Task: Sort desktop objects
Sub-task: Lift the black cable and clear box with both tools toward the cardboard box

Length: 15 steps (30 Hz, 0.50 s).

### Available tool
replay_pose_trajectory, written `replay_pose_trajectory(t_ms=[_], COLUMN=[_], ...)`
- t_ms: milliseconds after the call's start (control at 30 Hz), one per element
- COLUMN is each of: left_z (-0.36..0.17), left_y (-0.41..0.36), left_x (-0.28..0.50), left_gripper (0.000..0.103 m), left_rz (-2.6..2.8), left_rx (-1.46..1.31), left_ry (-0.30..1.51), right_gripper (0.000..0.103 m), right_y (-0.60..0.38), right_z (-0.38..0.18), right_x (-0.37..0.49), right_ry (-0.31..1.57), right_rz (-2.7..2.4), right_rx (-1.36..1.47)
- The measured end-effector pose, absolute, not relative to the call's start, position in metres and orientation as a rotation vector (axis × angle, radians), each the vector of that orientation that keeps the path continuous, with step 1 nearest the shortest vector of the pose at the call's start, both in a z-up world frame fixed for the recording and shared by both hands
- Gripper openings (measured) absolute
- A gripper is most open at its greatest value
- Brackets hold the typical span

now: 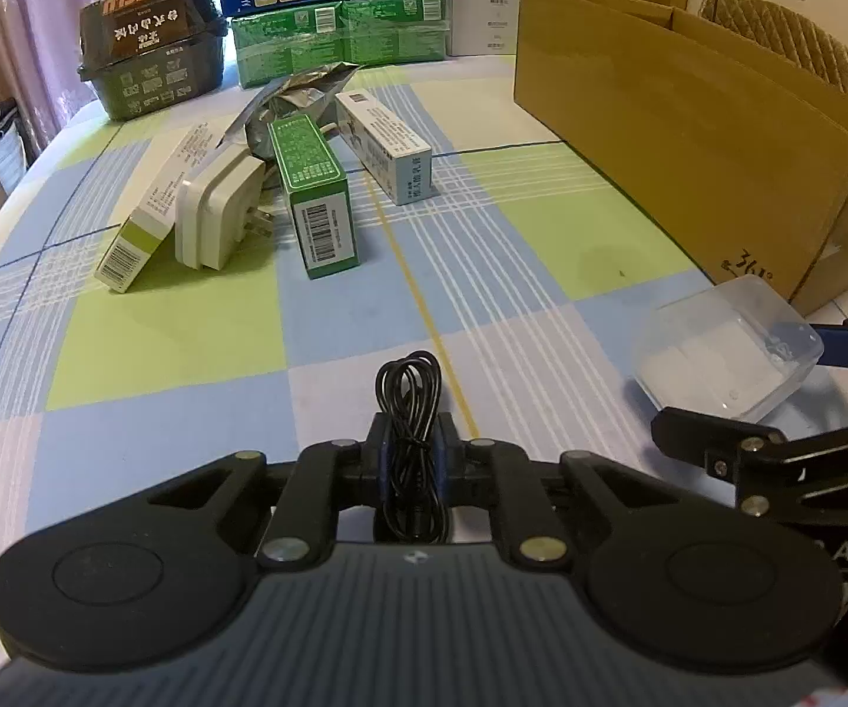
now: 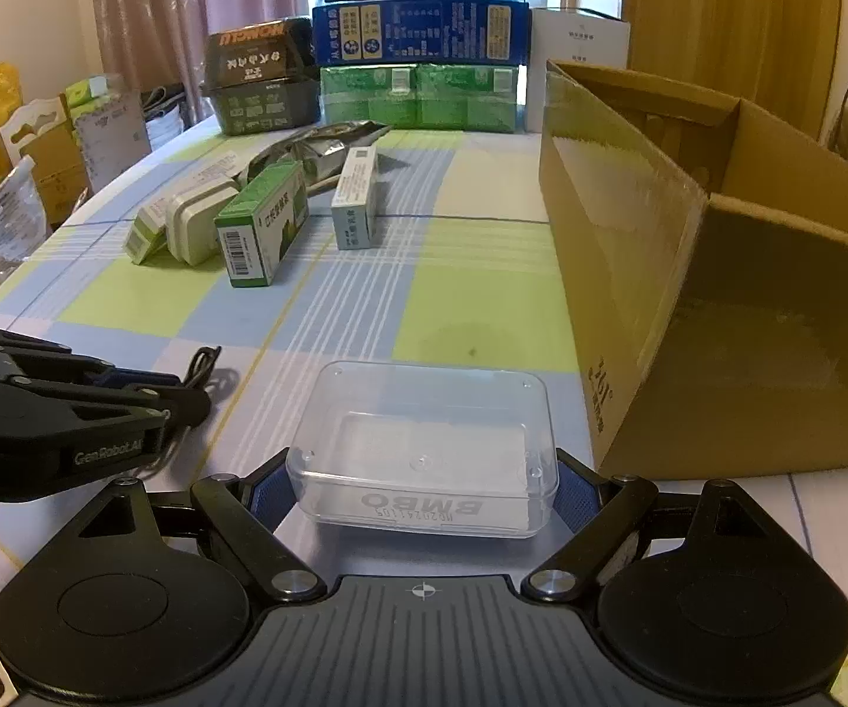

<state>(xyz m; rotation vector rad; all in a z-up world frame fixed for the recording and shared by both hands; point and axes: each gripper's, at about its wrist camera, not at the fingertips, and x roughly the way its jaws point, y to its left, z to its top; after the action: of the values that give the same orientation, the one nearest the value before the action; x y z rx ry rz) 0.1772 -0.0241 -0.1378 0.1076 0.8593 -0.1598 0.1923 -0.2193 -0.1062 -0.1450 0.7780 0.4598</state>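
At the far left of the checked tablecloth [image 1: 188, 353], a white-and-green carton [image 1: 150, 218], a white plug adapter [image 1: 218, 218], a green box [image 1: 315, 200] and a pale blue box [image 1: 386, 144] are clustered. Near the middle, a coiled black cable [image 1: 411, 406] is clamped between the closed fingers of the left gripper [image 1: 411, 453]. Further right, a clear plastic box [image 2: 424, 448] on the cloth is gripped at both sides by the right gripper [image 2: 424, 495]. At the far right stands an open cardboard carton [image 2: 718, 271].

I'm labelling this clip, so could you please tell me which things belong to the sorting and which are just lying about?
In hand:
black cable in left gripper
clear plastic box in right gripper

Not in hand:
cardboard box
green carton
white charger
stacked packages
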Motion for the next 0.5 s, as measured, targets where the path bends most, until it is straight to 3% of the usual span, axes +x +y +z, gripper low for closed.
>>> replay_pose_trajectory(t_ms=[500], left_z=[-0.092], left_y=[-0.022], left_x=[0.159], left_gripper=[0.009], left_rz=[-0.147], left_rx=[0.058], left_ry=[0.804], right_gripper=[0.084], right_y=[-0.219], right_z=[-0.072], right_x=[0.176], right_ry=[0.701], right_rz=[0.481], right_rx=[-0.123])
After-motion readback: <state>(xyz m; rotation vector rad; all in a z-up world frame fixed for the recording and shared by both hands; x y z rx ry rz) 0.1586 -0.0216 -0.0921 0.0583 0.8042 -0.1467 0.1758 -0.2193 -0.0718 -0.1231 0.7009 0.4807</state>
